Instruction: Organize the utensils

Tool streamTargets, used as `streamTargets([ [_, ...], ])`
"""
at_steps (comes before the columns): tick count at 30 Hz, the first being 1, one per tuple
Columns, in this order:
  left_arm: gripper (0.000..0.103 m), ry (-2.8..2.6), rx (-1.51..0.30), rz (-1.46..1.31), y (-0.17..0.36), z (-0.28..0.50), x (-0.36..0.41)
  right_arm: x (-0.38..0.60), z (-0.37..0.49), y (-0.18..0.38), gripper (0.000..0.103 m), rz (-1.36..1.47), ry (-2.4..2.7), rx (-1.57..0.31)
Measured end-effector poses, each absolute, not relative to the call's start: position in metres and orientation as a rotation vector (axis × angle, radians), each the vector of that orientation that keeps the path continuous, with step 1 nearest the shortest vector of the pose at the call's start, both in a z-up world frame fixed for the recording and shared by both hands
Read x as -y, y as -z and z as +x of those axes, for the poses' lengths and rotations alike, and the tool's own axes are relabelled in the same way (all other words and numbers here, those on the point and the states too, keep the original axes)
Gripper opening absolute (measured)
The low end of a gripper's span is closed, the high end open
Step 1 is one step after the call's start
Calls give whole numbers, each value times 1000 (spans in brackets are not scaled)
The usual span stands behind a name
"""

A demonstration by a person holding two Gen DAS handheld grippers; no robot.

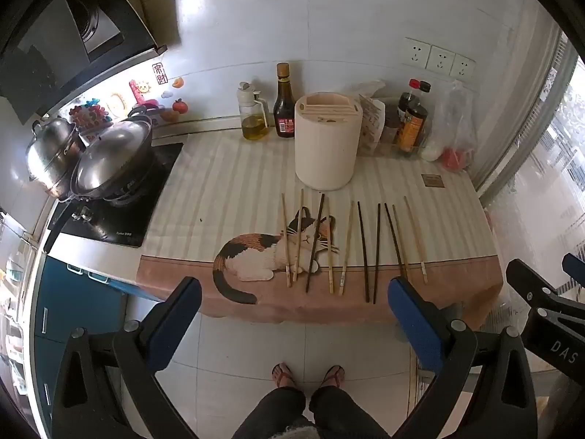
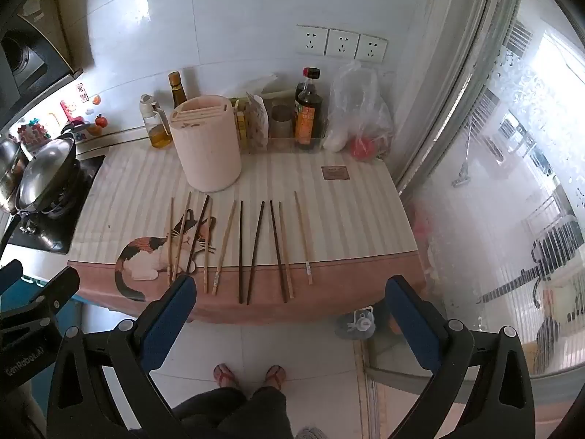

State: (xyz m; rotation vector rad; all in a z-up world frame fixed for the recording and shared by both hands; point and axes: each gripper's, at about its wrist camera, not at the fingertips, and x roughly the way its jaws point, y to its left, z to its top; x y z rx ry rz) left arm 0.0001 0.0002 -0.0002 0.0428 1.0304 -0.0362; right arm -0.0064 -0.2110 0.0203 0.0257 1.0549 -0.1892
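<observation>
ten loose chopsticks (image 1: pixel 351 245), some pale bamboo and some dark wood, lie side by side just in front of the cream cylindrical utensil holder (image 1: pixel 327 142), on the striped cat-print cloth (image 1: pixel 226 190) covering the surface. both tools hang short of the cloth's near edge, over the floor tiles: the left tool (image 1: pixel 292 314) and the right tool (image 2: pixel 292 311) each have their blue-padded fingers spread wide with nothing between them (sandalled feet show below). behind the holder stand oil and sauce bottles (image 1: pixel 284 102).

"DAS" on right gripper (image 1: pixel 559 344) body; "GenRobot.AI", seemingly, on left gripper (image 2: pixel 25 360) body.
</observation>
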Motion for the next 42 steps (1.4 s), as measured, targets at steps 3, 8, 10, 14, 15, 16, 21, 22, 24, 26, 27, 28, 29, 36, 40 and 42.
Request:
streamTargets([
  [3, 103, 34, -1029, 45, 0, 0, 0, 211, -7, -20, 103, 21, 192, -1051],
  [8, 103, 35, -1026, 44, 0, 1, -1, 210, -6, -22, 103, 17, 193, -1052],
  [10, 103, 34, -1024, 45, -1, 1, -1, 210, -5, -20, 103, 16, 193, -1051],
  [14, 103, 34, -1019, 45, -9, 5, 3, 211, -6, -23, 103, 21, 190, -1047],
  [15, 103, 32, -1017, 46, -9, 4, 4, 210, -5, -23, 103, 22, 190, -1047],
  [16, 103, 31, -1016, 50, -7, 4, 7, 211, -6, -25, 103, 22, 188, -1046],
  [21, 103, 32, -999, 51, -12, 4, 3, 209, -4, -30, 103, 20, 184, -1036],
  [22, 103, 33, -997, 51, -13, 5, 3, 209, -3, -31, 103, 19, 184, -1033],
  [24, 103, 35, -994, 51, -13, 7, 2, 209, -2, -31, 103, 17, 185, -1030],
  [26, 103, 36, -995, 51, -14, 7, 2, 209, -2, -31, 103, 18, 187, -1029],
  [27, 103, 35, -994, 51, -13, 6, 2, 209, -1, -31, 103, 16, 186, -1030],
  [28, 103, 35, -995, 51, -14, 7, 2, 209, -2, -31, 103, 16, 186, -1029],
  [29, 103, 35, -994, 52, -13, 6, 3, 209, -1, -31, 103, 13, 187, -1029],
  [36, 103, 33, -989, 54, -12, 8, 4, 210, 0, -31, 103, 8, 187, -1025],
  [40, 103, 35, -988, 53, -13, 9, 5, 211, 1, -32, 103, 9, 188, -1023],
  [42, 103, 35, -987, 53, -13, 9, 5, 212, 1, -32, 103, 9, 187, -1022],
])
